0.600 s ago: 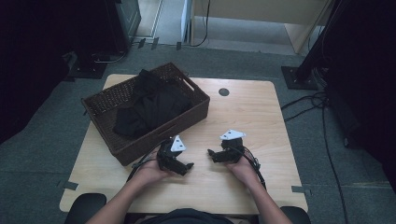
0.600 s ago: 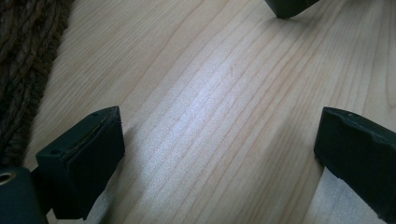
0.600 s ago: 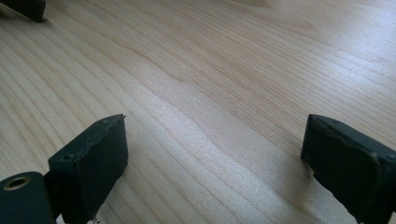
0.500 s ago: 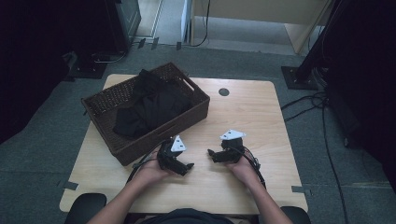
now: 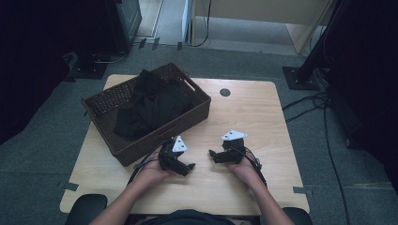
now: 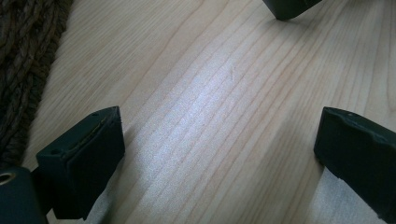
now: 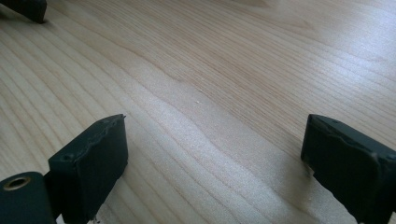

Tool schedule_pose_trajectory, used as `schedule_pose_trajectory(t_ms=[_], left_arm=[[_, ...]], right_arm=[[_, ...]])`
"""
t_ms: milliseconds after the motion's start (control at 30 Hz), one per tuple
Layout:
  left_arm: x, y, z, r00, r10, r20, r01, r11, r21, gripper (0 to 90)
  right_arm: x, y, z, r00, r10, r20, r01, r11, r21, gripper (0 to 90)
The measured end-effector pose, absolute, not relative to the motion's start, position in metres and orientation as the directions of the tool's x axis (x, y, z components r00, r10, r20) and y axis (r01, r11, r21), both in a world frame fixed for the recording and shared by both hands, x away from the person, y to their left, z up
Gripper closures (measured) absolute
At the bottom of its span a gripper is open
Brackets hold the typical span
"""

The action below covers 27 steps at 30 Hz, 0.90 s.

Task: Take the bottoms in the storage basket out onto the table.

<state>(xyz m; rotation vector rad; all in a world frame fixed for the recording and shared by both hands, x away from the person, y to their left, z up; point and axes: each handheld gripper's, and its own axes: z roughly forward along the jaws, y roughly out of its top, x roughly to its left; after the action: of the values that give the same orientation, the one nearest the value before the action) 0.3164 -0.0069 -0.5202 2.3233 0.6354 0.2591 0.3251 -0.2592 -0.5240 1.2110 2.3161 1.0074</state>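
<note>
A person's hands rest on the near part of the wooden table (image 5: 244, 112), each holding a black gripper. My left gripper (image 5: 189, 166) lies just right of the basket's near corner, its jaws wide apart with bare wood between them (image 6: 219, 121). Across a small gap, my right gripper (image 5: 212, 154) points toward the left one, also open on bare wood (image 7: 215, 123). A dark wicker basket (image 5: 117, 145) on the left half of the table holds crumpled black cloth (image 5: 150, 105). Each gripper view catches one jaw tip of the other gripper at its top edge.
The basket's woven wall (image 6: 23, 70) runs close along the left gripper's left side. A small round dark grommet (image 5: 225, 92) sits near the table's far edge. Cables (image 5: 324, 117) lie on the floor at the right, and dark stands surround the table.
</note>
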Motion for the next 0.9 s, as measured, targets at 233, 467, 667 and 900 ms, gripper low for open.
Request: schedule_pose_trajectory(t_ms=[233,467,667,900], left_arm=[[0.3166,-0.007,-0.5202,0.859,0.513,0.007,0.371,-0.631,0.681,1.1],[0.3166,-0.0071,-0.5202,0.857,0.514,0.007,0.373,-0.631,0.681,1.1],[0.3167,-0.007,-0.5202,0.856,0.517,0.007,0.375,-0.63,0.681,1.1],[0.3169,-0.0072,-0.5202,0.85,0.527,0.008,0.381,-0.625,0.681,1.1]], right_arm=[[0.3251,-0.2593,-0.524,-0.58,0.814,0.026,0.574,0.386,0.722,7.2],[0.3252,-0.2593,-0.5241,-0.581,0.814,0.025,0.573,0.387,0.723,7.2],[0.3252,-0.2593,-0.5241,-0.581,0.814,0.025,0.573,0.387,0.723,7.2],[0.3251,-0.2593,-0.5241,-0.58,0.814,0.025,0.573,0.386,0.723,7.2]])
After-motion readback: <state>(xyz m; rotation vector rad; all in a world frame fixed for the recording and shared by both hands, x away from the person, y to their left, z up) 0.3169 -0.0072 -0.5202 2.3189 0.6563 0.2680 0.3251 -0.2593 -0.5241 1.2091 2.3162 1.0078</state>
